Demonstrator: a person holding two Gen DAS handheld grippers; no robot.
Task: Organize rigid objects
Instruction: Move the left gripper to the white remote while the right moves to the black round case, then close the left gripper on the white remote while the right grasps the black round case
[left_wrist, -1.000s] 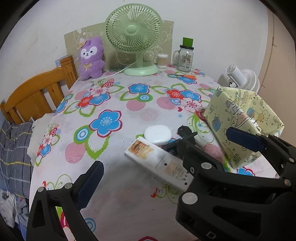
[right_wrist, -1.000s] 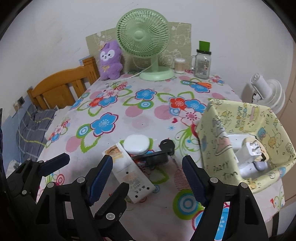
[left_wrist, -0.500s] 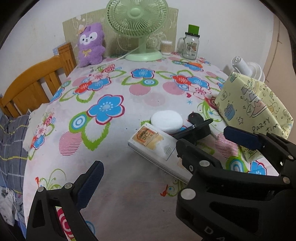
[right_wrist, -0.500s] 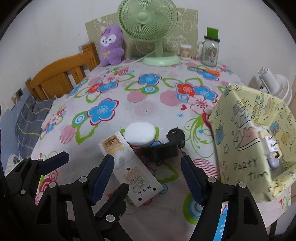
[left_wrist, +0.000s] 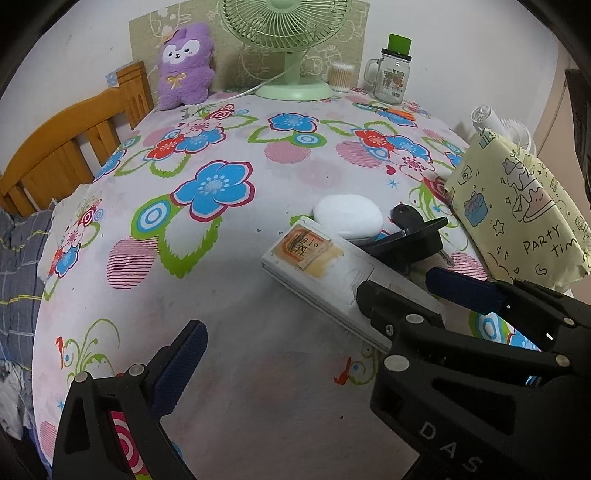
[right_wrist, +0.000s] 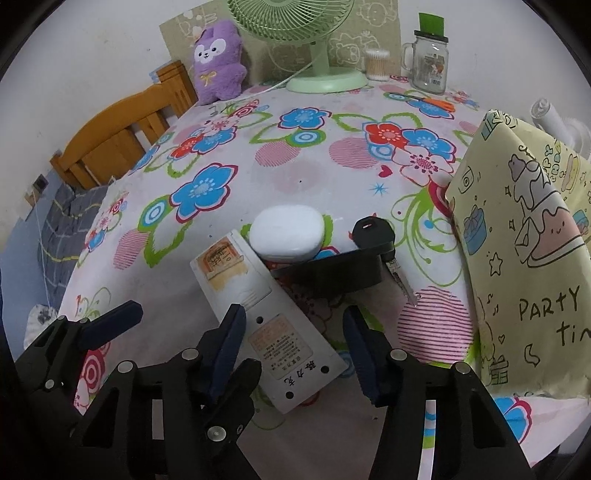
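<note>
A long white box (right_wrist: 258, 314) with paper labels lies slanted on the flowered tablecloth (right_wrist: 295, 177), and in the left wrist view the white box (left_wrist: 325, 266) runs under black gripper parts. Behind it sit a white oval case (right_wrist: 286, 234), a black key (right_wrist: 371, 236) and a flat black tray (right_wrist: 340, 273). A yellow patterned fabric bin (right_wrist: 517, 258) stands at the right. My right gripper (right_wrist: 294, 310) is closing, with the box's near end between its pads, which are not pressing on it. My left gripper (left_wrist: 291, 314) hangs open over bare cloth just left of the box.
At the far edge stand a green fan (left_wrist: 291, 86), a purple plush toy (left_wrist: 184, 62), a glass jar (left_wrist: 391, 77) and a tub of cotton swabs (left_wrist: 340, 75). Orange scissors (right_wrist: 432, 103) lie near the jar. A wooden bed frame (left_wrist: 74, 147) borders the left.
Both grippers have sunk toward the table and tipped further down. The right jaws have narrowed around the near end of the white box. The bin's inside has dropped out of sight.
</note>
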